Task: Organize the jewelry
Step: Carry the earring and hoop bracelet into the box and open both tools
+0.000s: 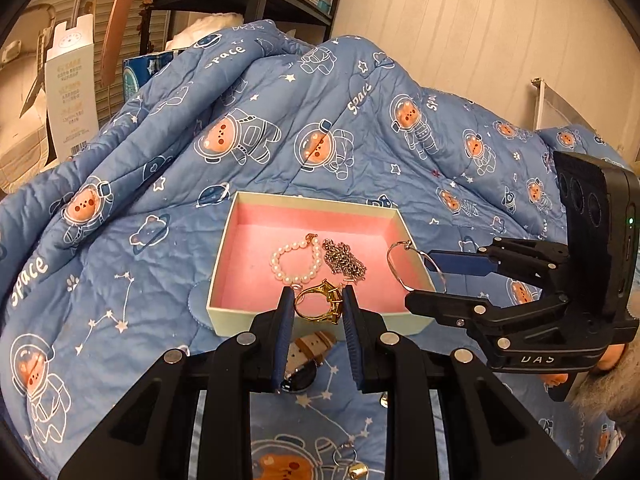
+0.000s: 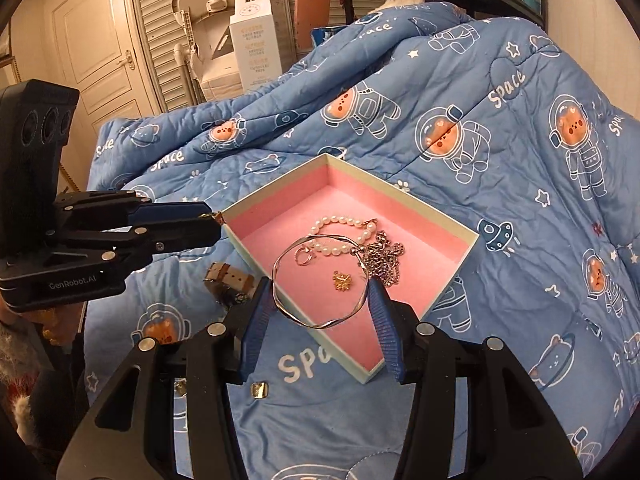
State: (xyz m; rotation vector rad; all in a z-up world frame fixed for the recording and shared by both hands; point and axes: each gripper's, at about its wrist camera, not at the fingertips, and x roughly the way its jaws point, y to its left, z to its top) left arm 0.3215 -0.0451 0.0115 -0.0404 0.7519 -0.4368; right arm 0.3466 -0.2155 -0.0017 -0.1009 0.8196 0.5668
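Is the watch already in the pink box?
No, the watch lies on the blue quilt outside the box, just in front of its near wall.

open-topped pink box, far half bare, pearl bracelet and chain crowding its middle

A box is set on a quilt. A pearl bracelet and, just to its right, a chain are laid in it. A watch is placed before the box.
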